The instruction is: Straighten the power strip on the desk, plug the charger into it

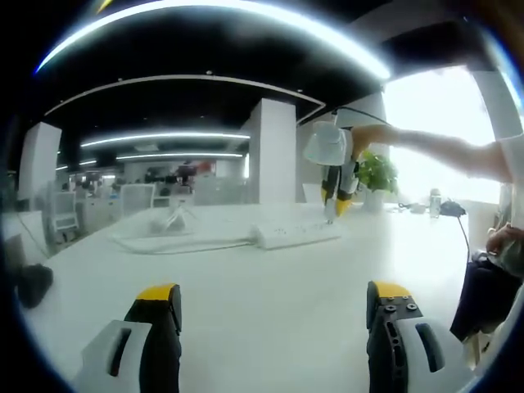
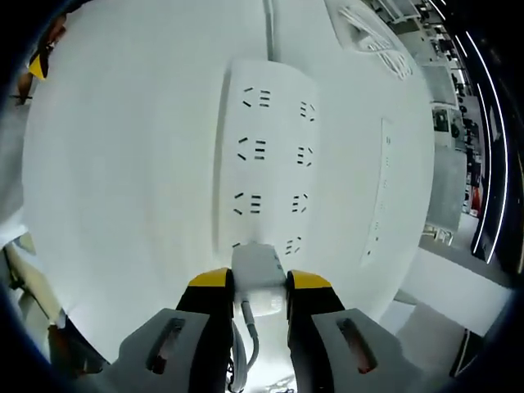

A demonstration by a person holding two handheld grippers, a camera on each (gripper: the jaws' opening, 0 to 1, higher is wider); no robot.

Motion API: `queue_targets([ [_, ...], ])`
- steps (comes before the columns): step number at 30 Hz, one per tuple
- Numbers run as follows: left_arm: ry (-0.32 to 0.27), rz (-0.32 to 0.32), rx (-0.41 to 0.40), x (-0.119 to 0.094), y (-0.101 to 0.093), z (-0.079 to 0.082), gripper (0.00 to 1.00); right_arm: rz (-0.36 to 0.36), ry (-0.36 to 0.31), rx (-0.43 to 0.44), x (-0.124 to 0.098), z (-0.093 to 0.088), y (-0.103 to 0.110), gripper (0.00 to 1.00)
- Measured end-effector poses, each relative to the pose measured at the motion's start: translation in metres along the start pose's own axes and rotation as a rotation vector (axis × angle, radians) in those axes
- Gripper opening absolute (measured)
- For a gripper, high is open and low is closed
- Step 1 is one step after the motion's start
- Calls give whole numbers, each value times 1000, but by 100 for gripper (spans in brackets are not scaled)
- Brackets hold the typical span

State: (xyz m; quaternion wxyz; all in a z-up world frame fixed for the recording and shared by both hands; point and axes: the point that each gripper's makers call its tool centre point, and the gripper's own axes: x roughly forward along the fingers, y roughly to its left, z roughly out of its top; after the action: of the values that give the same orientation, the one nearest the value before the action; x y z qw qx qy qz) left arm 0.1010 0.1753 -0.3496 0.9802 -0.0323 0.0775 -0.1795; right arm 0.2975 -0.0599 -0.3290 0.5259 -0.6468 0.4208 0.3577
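A white power strip (image 2: 266, 160) lies flat on the white desk (image 2: 123, 164), its rows of sockets facing up and its cord running off toward the far side. My right gripper (image 2: 259, 286) is shut on a white charger (image 2: 259, 274), which sits at the strip's near end over a socket; a thin cable hangs from it between the fingers. In the left gripper view the strip (image 1: 295, 235) lies far across the desk, with the right gripper (image 1: 334, 192) pointing down on its right end. My left gripper (image 1: 274, 304) stands open above bare desk, holding nothing.
A coiled white cable (image 1: 176, 229) lies left of the strip. A potted plant (image 1: 378, 174) and small items stand at the desk's far right by the bright window. A dark object (image 1: 33, 282) sits at the left edge. A person's arm (image 1: 442, 151) reaches in from the right.
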Motion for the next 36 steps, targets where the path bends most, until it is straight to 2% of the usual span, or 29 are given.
queue_targets([
  [9,5,4,2,0,0,-1,96,3,-19,14,3,5,1,22],
  [10,6,4,3,0,0,-1,96,-2,25,19,12,2,0,22],
  [11,7,4,3,0,1,-2,96,4,4,26,9,8,-2,22],
  [18,10,12,0,1,3,-2,96,6,-40,62,7,7,-2,22],
  [24,11,11,2,2,2,-3,96,3,-35,62,8,11,-1,22],
  [29,6,15,-5,1,3,-3,96,4,-63,78,8,11,-1,21],
  [36,0,16,-7,0,3,-2,96,18,-151,100,7,11,-1,21],
])
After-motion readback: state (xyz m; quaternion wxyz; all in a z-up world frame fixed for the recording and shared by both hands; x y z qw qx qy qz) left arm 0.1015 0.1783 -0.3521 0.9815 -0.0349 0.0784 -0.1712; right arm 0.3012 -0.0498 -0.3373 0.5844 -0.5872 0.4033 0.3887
